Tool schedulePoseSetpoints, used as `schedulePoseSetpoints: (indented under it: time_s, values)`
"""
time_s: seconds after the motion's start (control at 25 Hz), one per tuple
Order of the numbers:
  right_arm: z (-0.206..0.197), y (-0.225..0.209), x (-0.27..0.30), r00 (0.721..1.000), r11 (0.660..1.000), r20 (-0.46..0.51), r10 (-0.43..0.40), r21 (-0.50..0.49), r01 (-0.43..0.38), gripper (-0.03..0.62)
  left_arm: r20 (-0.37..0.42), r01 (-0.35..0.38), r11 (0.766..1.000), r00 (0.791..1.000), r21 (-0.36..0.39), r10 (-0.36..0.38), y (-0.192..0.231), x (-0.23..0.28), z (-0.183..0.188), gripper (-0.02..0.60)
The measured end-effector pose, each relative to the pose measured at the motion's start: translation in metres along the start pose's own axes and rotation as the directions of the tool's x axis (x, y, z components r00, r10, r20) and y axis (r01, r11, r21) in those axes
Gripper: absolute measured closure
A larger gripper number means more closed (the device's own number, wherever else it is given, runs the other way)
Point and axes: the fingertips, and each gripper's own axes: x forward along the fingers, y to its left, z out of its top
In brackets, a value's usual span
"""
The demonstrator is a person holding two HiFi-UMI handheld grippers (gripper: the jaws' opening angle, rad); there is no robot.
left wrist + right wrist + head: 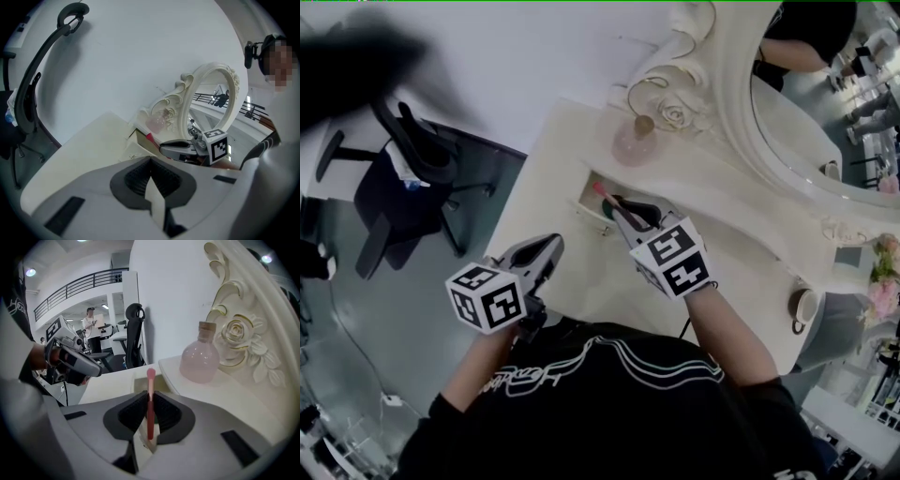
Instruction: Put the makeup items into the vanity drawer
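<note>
My right gripper (619,214) is shut on a thin red makeup stick with a pink tip (150,401). The stick juts forward over the open vanity drawer (592,200), which is set into the white table top. In the right gripper view the drawer (137,380) lies just beyond the jaws. A green item shows inside the drawer in the head view. My left gripper (547,247) hovers at the table's near left edge, short of the drawer, its jaws shut with nothing between them. In the left gripper view, the right gripper (172,149) and the stick's tip (149,136) sit over the drawer (137,138).
A round pink glass bottle (633,141) stands behind the drawer, by the ornate white mirror frame (741,112). A small cup (806,305) and pink flowers (886,281) are at the table's right end. A black office chair (403,178) stands on the floor to the left.
</note>
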Motion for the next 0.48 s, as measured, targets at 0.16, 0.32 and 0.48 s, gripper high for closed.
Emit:
schedulePoseSetpoints:
  time_s: [0.16, 0.32, 0.48]
  values:
    - [-0.004, 0.001, 0.012, 0.999, 1.000, -0.050, 0.009, -0.028, -0.010, 0.530, 0.005, -0.003, 1.000, 1.000, -0.008, 0.003, 0.007, -0.001, 0.004, 0.560]
    - [-0.005, 0.002, 0.019, 0.997, 0.999, -0.065, 0.027, -0.023, -0.029, 0.530, 0.004, -0.003, 1.000, 1.000, -0.012, 0.003, 0.012, -0.001, 0.008, 0.560]
    - [-0.002, 0.002, 0.021, 0.997, 0.998, -0.053, 0.056, 0.008, -0.056, 0.527, 0.004, -0.007, 1.000, 1.000, -0.013, 0.008, 0.016, 0.000, 0.012, 0.560]
